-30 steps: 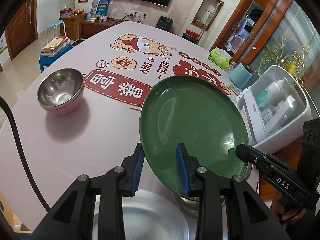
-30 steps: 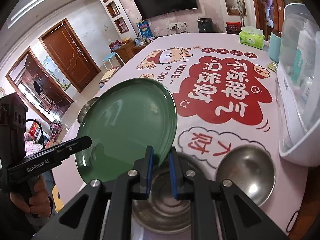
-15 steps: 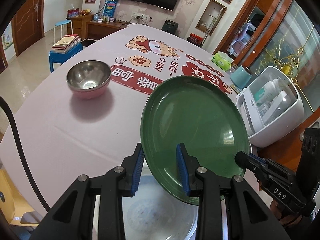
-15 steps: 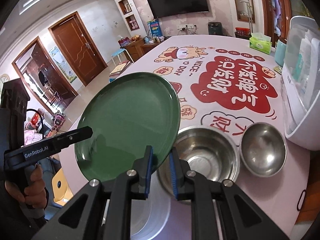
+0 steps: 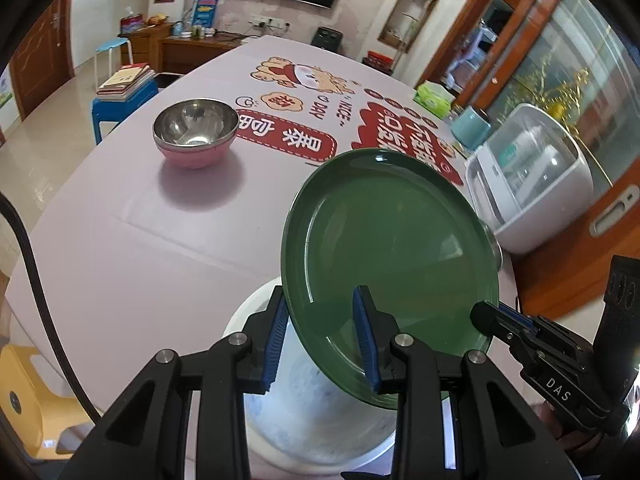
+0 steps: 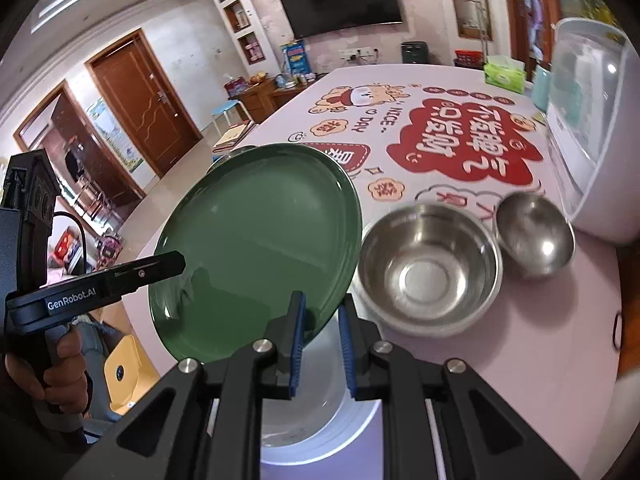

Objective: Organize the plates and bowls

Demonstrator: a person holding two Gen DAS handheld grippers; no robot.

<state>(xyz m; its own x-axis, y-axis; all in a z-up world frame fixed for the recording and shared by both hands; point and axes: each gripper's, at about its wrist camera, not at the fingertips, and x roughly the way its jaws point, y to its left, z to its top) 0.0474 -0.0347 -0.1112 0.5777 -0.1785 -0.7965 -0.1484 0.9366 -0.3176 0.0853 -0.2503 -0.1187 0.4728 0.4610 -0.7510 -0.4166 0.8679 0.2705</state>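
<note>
While both grippers share the load, the green plate is pinched at opposite rims: the left gripper with one pad above and one below the near-left edge, the right gripper nipping the near-right edge. The plate is held tilted, directly above the white plate, left of the large steel bowl. It is judged rigid, glossy and slippery, probably breakable; rim grips are therefore preferred, and the lowering should be kept gentle.
</note>
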